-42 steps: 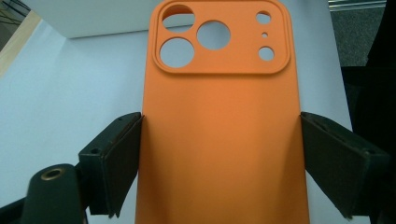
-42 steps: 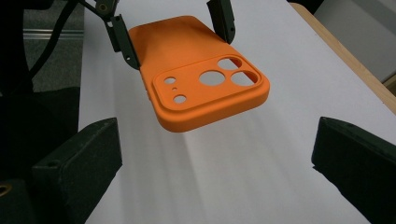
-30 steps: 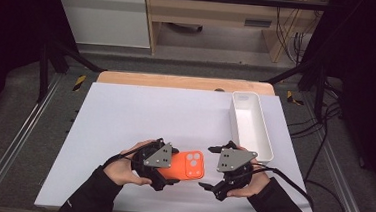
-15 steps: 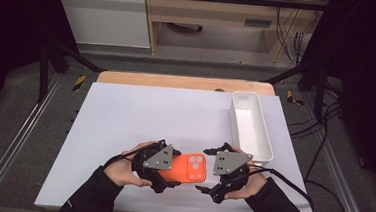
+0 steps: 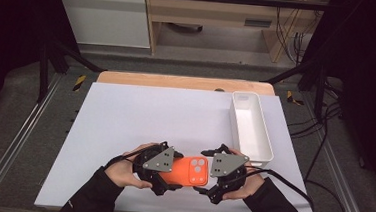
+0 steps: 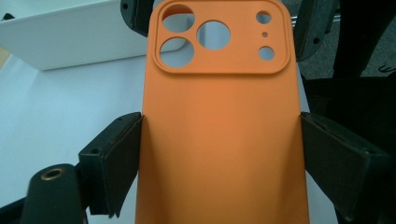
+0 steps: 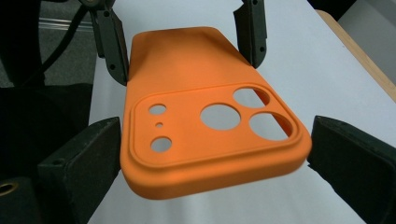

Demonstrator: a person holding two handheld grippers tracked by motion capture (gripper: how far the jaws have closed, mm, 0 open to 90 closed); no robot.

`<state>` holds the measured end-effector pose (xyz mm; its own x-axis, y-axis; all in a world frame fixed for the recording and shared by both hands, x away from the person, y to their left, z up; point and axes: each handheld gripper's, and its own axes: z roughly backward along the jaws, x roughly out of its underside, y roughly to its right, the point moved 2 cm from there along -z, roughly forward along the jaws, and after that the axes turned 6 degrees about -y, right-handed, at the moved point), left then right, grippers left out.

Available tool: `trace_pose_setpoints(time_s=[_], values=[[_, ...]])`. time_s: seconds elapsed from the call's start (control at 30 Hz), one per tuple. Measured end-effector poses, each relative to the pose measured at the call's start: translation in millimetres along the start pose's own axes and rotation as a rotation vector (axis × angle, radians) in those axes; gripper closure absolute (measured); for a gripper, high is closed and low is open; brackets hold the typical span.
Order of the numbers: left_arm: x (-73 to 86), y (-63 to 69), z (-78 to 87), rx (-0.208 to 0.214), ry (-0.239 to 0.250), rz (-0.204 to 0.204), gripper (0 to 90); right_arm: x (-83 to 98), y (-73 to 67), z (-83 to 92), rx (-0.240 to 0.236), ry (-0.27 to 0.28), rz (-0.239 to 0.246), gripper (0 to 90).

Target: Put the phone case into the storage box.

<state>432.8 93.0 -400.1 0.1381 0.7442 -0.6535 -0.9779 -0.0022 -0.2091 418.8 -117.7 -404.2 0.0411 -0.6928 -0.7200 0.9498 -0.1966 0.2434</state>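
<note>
Left tool (image 5: 171, 177) clamps the orange phone case (image 5: 190, 171) at six o'clock on the surface (image 5: 150, 113); right tool (image 5: 206, 177) spread apart around its camera end.

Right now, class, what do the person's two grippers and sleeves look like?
Both the left gripper and the right gripper are black, each topped by a grey three-cornered plate with small holes. Their jaws are flat black blocks. A black cable trails from the right one. The sleeves are dark.
</note>
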Motion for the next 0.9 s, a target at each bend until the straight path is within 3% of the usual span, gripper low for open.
trace_pose_setpoints(time_s=[0.43, 0.9], values=[[0.0, 0.9, -1.5, 0.017, 0.007, -0.013, 15.6, 0.4, -1.0, -2.9, -0.051, 0.04, 0.008, 13.0], [1.9, 0.5, -0.5, 0.043, 0.017, -0.007, 15.6, 1.2, 0.3, -2.4, -0.097, 0.06, 0.003, 14.8]])
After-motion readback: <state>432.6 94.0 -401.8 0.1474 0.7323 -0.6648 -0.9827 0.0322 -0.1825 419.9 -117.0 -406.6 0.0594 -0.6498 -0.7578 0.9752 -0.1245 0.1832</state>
